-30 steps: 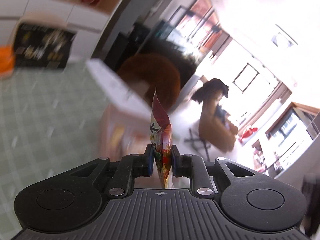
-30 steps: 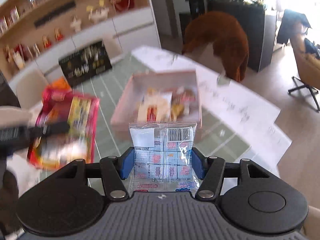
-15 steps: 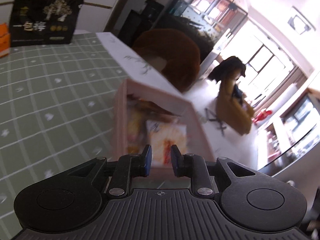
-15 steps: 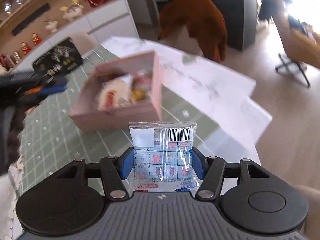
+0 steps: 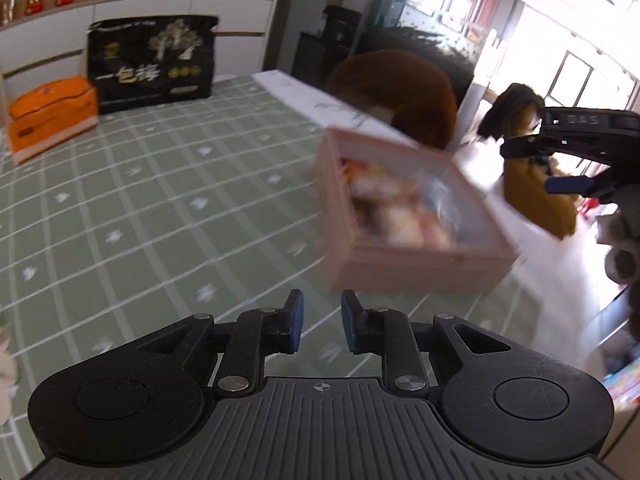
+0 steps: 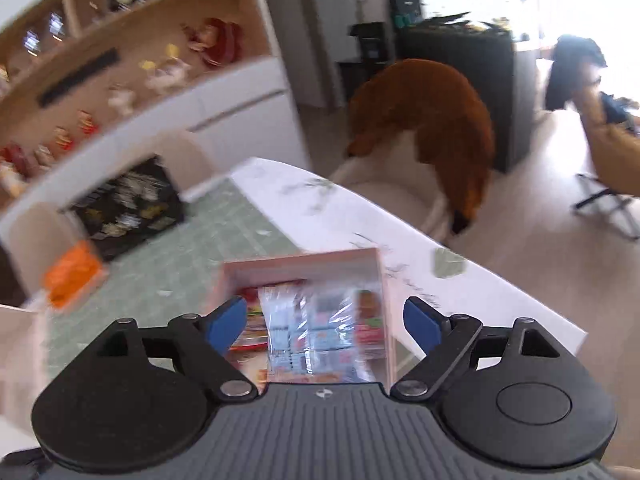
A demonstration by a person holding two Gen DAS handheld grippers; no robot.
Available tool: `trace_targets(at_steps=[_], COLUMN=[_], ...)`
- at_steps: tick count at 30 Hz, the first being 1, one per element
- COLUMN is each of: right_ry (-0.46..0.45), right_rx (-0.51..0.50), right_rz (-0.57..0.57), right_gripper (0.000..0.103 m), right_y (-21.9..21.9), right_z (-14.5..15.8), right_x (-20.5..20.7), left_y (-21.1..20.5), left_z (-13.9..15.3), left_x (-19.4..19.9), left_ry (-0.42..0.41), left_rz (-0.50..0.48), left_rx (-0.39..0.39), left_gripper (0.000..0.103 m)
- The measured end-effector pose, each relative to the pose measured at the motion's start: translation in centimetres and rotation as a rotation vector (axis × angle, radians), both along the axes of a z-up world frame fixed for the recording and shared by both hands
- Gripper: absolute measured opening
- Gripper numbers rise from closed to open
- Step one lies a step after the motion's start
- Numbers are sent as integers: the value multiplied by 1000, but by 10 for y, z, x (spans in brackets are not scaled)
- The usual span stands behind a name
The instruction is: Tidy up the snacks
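A pink box (image 5: 400, 256) holding several snack packs sits near the right edge of the green checked tablecloth. My left gripper (image 5: 320, 326) is empty, its jaws a small gap apart, low over the cloth in front of the box's left corner. My right gripper (image 6: 326, 322) is wide open above the box (image 6: 304, 262). The clear blue-and-white snack pack (image 6: 316, 332) lies loose between its fingers, over the box contents, touching neither pad. The right gripper also shows at the right edge of the left wrist view (image 5: 576, 152).
A black bag with gold print (image 5: 152, 68) and an orange box (image 5: 52, 116) stand at the far end of the table. A white strip (image 6: 360, 220) borders the cloth. A chair draped in brown fur (image 6: 432, 120) stands beyond the table.
My left gripper let go of its red snack pack into the box and pulled back left. My right gripper moved over the box and opened, releasing the blue-and-white pack.
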State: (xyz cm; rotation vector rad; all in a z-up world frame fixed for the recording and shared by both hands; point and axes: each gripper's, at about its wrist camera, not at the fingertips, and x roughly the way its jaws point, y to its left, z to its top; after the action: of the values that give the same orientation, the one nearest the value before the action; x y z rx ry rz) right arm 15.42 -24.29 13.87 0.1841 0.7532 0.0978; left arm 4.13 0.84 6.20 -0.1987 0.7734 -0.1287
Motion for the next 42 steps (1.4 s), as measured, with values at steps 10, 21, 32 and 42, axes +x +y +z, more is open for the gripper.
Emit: trace_targets(at_steps=[10, 21, 32, 42], right_ry=[115, 89, -52, -52], right_rx=[-84, -206, -190, -190], right_rz=[28, -73, -152, -153], right_gripper=[86, 99, 103, 103], right_y=[70, 87, 84, 84], right_z=[-102, -135, -145, -146], right_x=[-110, -123, -141, -141], left_y=[-2, -26, -25, -27], left_z=[-50, -66, -68, -68], left_x=[-41, -35, -28, -28], left_ry=[-25, -158, -157, -157], left_rz=[-99, -150, -149, -149], left_rx=[118, 222, 178, 185], left_gripper=[24, 25, 25, 25])
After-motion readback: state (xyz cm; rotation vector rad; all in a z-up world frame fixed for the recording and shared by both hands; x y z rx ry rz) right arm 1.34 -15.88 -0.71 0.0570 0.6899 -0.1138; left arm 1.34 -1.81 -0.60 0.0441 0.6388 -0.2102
